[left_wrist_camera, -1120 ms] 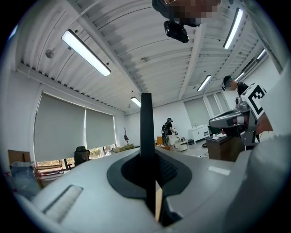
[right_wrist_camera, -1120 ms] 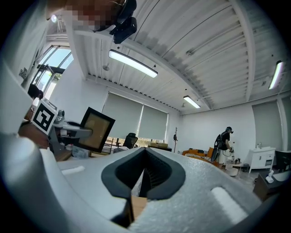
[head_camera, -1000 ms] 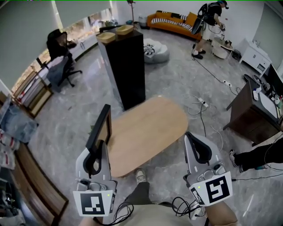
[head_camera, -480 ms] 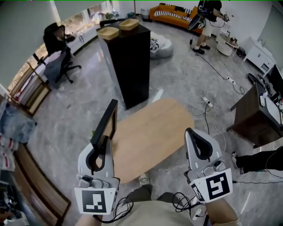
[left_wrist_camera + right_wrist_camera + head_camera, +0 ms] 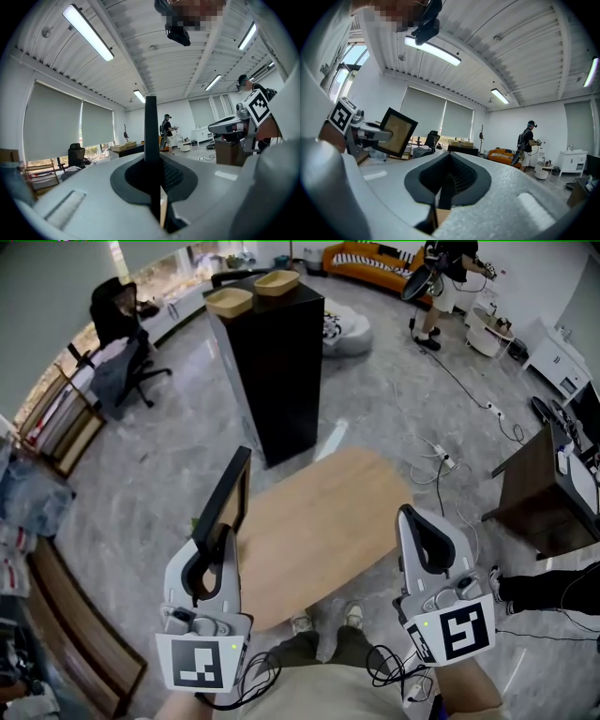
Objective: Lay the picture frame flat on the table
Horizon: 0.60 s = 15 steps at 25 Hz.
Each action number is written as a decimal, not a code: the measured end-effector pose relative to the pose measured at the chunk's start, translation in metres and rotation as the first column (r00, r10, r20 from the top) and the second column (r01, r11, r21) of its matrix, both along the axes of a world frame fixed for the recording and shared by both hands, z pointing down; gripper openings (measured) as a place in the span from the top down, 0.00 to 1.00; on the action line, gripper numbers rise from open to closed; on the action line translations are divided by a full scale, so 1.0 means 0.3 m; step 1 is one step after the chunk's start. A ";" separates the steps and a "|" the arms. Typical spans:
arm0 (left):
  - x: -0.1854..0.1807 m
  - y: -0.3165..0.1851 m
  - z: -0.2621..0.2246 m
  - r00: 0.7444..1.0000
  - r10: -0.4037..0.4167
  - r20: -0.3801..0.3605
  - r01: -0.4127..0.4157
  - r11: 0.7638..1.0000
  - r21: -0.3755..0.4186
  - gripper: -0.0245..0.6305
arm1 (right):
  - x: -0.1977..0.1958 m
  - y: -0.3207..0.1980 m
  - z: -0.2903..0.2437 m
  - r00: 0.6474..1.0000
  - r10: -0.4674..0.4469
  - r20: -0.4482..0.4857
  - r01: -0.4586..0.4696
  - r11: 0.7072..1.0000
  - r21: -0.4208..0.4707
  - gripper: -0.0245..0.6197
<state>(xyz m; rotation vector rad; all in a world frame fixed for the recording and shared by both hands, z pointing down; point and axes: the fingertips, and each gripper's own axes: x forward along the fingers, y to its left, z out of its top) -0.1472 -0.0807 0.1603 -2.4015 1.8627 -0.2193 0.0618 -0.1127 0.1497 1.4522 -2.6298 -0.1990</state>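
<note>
Jaws of the left gripper (image 5: pixel 221 545), at seven o'clock, clamp the edge of the black-rimmed, tan-faced rectangular picture frame (image 5: pixel 223 498); the right gripper (image 5: pixel 419 526), at five o'clock, is closed on nothing. The frame stands upright at the nine o'clock rim of the oval pale wooden table (image 5: pixel 328 521). Pinched by one thin edge, it could swivel or slip while tipping and slap down.

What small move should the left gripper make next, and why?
Probably tilt the picture frame over toward the table and lower it: the left gripper grips its edge, and it stands upright at the table's left edge, not yet flat.
</note>
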 end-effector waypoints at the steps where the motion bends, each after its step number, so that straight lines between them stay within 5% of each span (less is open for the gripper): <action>1: 0.004 -0.013 -0.002 1.000 -0.007 0.001 0.007 1.000 0.000 0.91 | 0.004 -0.015 0.005 1.000 -0.004 0.002 0.004 1.000 -0.005 0.96; 15: 0.121 -0.139 0.086 1.000 -0.017 -0.018 0.015 0.997 -0.071 0.91 | 0.071 -0.160 0.075 0.999 -0.052 -0.003 0.052 0.997 -0.052 0.96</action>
